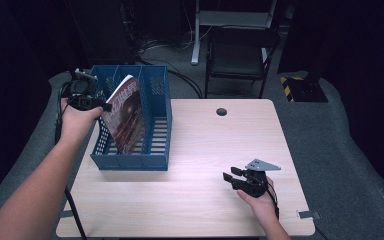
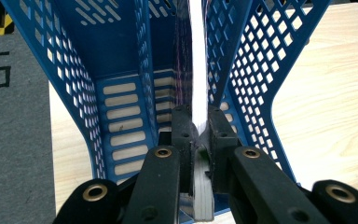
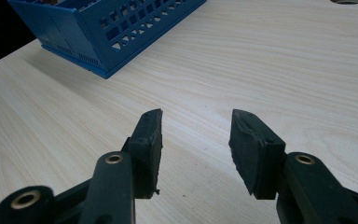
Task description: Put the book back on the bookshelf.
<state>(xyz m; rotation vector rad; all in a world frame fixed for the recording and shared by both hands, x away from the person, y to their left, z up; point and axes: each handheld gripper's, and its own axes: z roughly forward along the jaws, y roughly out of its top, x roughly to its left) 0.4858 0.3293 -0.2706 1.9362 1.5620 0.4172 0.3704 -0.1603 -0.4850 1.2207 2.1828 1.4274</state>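
Only thing I can actually read is a big black "6" printed on the grey floor mat (image 2: 9,116), seen in the left gripper view. The magazine (image 1: 125,112) cover has some white characters up top in the high view, but they're too blurry to make out.

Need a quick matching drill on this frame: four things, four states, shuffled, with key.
1. left gripper
2. right gripper
3. magazine
4. rack

A. blue, stands on the table
B. open, nothing between the jaws
C. tilted inside the rack
D. shut on the magazine's edge

Pairs: 1-D, 2-B, 3-C, 4-A
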